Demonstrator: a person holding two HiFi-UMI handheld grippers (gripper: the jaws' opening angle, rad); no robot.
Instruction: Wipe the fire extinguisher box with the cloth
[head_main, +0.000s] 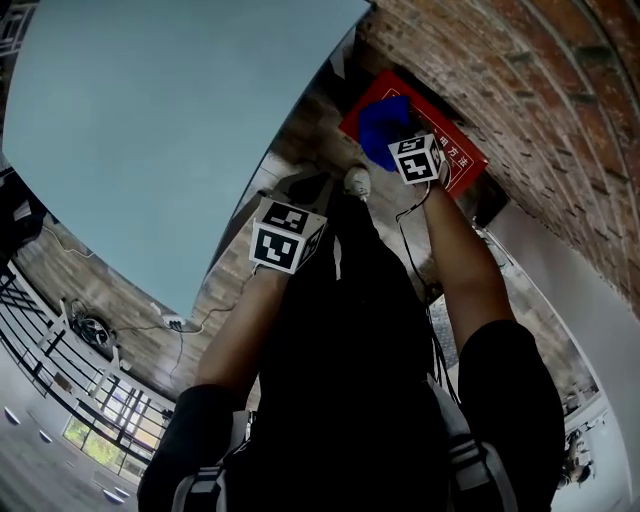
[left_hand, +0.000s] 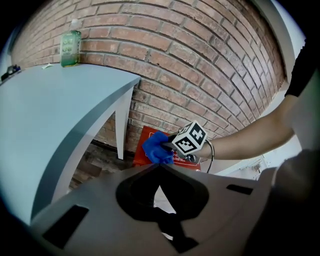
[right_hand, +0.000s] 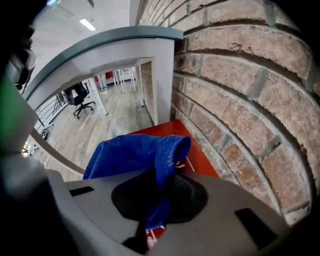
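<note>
The red fire extinguisher box (head_main: 462, 162) lies low against the brick wall, beside the table leg. My right gripper (head_main: 398, 138) is shut on a blue cloth (head_main: 382, 122) and holds it on the box's near end. In the right gripper view the cloth (right_hand: 132, 152) bunches over the jaws, with the red box (right_hand: 197, 152) showing behind it. My left gripper (head_main: 298, 198) hangs back to the left of the box, apart from it. Its jaws (left_hand: 159, 165) meet at the tips with nothing between them. From there the cloth (left_hand: 155, 147) and box (left_hand: 144, 136) lie straight ahead.
A pale blue-grey table (head_main: 180, 120) overhangs on the left, its white leg (left_hand: 122, 125) next to the box. A green bottle (left_hand: 70, 47) stands on the table by the brick wall (right_hand: 240, 90). A power strip (head_main: 175, 322) and cables lie on the wooden floor.
</note>
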